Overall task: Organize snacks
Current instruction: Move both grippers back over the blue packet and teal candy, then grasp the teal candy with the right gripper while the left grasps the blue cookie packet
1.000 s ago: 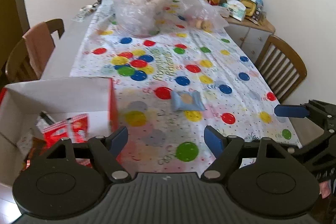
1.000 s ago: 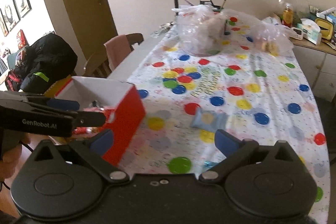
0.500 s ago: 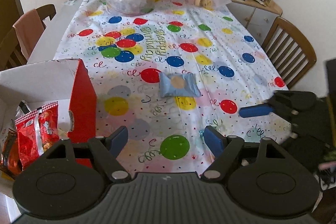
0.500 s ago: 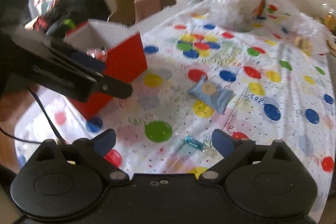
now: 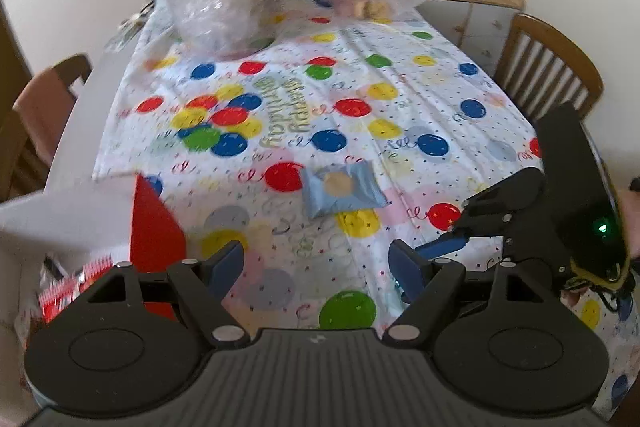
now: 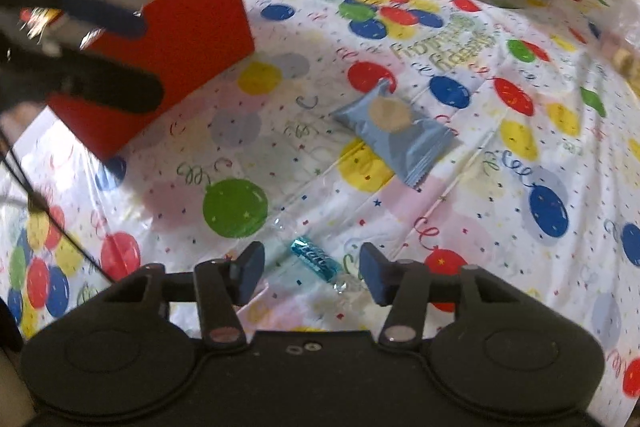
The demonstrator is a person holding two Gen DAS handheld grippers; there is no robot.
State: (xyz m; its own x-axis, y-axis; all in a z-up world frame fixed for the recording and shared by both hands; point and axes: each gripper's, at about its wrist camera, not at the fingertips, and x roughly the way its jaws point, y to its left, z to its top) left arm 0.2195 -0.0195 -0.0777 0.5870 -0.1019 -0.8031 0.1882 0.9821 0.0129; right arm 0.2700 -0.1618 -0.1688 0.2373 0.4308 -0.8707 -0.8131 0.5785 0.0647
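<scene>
Right wrist view: a teal wrapped candy (image 6: pixel 316 261) lies between the closing fingers of the right hand-held gripper (image 6: pixel 311 270), untouched, its long axis running 10 to 4 o'clock. The left hand-held gripper (image 5: pixel 316 261) hangs open, farther off. Balloon-print table (image 6: pixel 460 207); red box (image 6: pixel 176 39) at 10 o'clock.

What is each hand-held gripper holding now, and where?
Nothing held. The right hand-held gripper is closing around a small teal wrapped candy, untouched; the left is empty.

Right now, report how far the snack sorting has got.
Done: red packets sit in the red box. In hand: right gripper closing around the teal wrapped candy, pads not yet touching. Left: blue cookie packet lies on the tablecloth; left gripper open, empty.
</scene>
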